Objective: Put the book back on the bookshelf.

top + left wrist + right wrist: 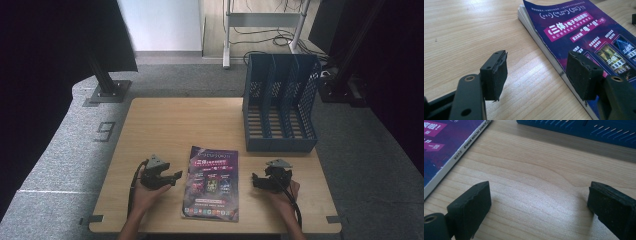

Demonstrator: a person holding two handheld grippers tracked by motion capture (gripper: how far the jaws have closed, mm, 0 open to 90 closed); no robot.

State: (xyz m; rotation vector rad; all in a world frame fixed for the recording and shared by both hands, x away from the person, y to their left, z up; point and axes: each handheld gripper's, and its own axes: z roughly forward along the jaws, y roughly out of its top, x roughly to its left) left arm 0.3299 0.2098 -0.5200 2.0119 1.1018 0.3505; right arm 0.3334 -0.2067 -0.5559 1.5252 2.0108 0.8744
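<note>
magazine (211,183) lies flat between both grippers, jaws wide and empty; blue file rack (280,107) stands beyond.

Blue file rack (281,102) (table's (165,125) far right)

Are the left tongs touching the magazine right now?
Apart. The high view shows bare table between the left tongs and the magazine; in the left gripper view the open jaws hold nothing.

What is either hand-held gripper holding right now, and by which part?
Nothing. The left hand-held gripper and the right hand-held gripper both stand open beside the magazine.
</note>
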